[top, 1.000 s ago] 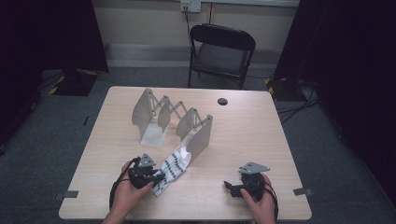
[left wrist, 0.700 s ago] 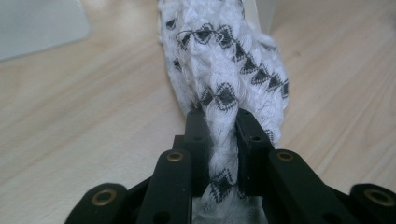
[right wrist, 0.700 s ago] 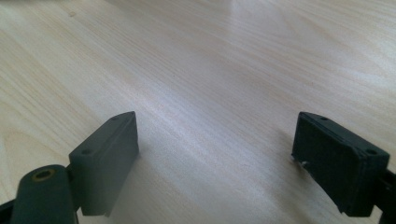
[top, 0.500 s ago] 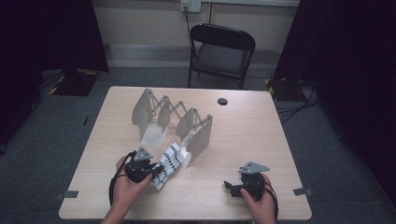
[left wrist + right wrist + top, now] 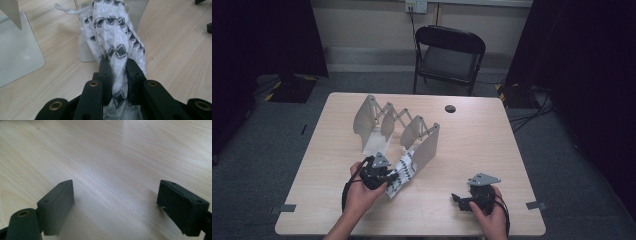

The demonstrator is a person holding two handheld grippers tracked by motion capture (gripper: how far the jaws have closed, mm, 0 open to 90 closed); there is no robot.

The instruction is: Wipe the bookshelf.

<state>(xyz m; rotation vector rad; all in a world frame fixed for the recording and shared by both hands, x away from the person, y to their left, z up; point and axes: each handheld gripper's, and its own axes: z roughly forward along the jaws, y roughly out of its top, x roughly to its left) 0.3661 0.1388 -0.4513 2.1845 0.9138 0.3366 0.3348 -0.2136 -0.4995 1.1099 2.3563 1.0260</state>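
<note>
The left gripper [image 5: 117,63] pinches a soft, limp black-and-white patterned cloth [image 5: 113,30] bunched at the near end of the folding rack [image 5: 424,145]. The cloth looks light and floppy, perhaps a sock; it is best gripped mid-bundle. The right gripper [image 5: 122,205] rests spread on the table [image 5: 472,135].

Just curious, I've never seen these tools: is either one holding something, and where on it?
The left gripper pinches the black-patterned white cloth at its bunched near end. The right gripper is open and holds nothing.
</note>
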